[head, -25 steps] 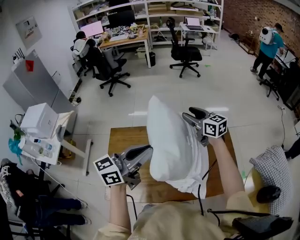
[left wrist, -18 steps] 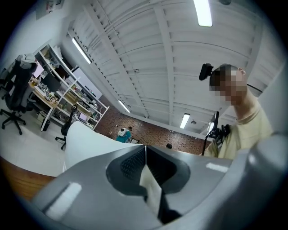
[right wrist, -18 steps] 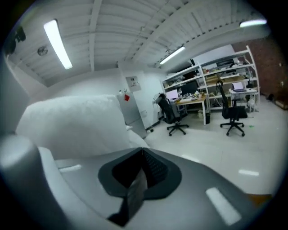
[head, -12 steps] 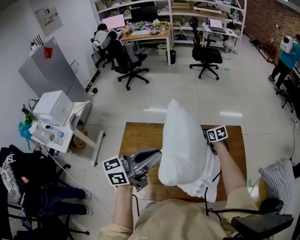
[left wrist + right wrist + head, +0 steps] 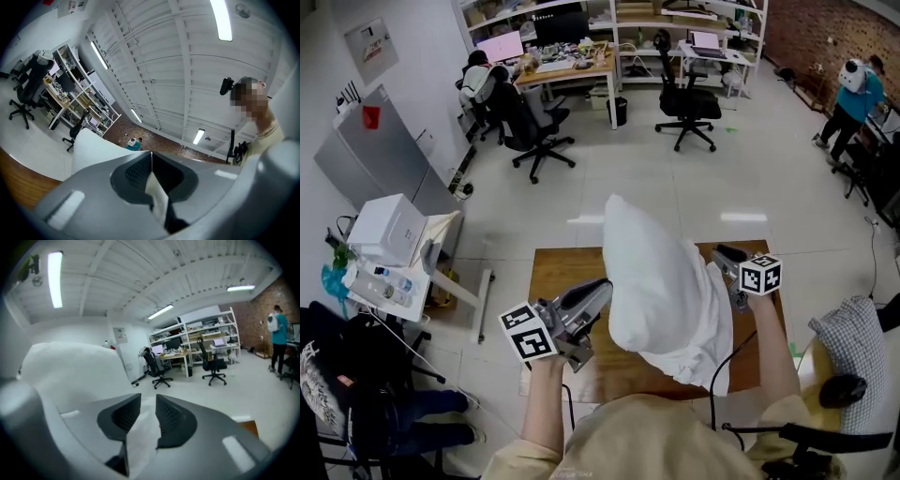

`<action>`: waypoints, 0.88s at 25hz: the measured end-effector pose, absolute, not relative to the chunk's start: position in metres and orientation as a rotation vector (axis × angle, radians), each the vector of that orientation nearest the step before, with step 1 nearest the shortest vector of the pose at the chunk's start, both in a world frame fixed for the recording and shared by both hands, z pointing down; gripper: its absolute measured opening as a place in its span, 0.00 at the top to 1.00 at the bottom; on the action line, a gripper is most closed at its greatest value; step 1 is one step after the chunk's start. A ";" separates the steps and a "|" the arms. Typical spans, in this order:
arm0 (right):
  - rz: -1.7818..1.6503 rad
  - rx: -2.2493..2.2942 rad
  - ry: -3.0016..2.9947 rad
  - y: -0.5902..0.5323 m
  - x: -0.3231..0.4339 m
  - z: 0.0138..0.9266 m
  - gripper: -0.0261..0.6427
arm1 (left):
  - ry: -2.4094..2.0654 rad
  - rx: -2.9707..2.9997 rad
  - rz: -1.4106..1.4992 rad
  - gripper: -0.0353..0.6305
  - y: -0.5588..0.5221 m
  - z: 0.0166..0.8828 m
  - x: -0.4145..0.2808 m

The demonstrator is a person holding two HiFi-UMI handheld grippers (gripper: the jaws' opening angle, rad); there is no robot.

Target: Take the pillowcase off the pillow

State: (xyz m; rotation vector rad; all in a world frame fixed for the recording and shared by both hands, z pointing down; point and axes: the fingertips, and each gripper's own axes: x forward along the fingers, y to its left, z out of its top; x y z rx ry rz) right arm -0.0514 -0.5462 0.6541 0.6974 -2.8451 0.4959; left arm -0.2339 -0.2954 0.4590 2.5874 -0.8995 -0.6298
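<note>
grey left gripper (image 5: 151, 155) with jaws pressed together on a thin fold of white pillowcase fabric (image 5: 158, 199), plump white pillow (image 5: 93, 150) just beyond at left, brown wooden tabletop (image 5: 18, 180) lower left, black office chair (image 5: 26, 91) far left, long ceiling light (image 5: 222, 18) overhead

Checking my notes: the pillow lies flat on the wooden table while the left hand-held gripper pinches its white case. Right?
No: the head view shows the pillow standing on end over the wooden table, not flat. The left hand-held gripper does pinch its white case.
</note>
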 end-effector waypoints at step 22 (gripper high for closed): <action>0.366 0.600 -2.713 -0.316 -0.125 0.697 0.82 | -0.388 2.397 -1.111 0.93 -0.344 0.401 -0.328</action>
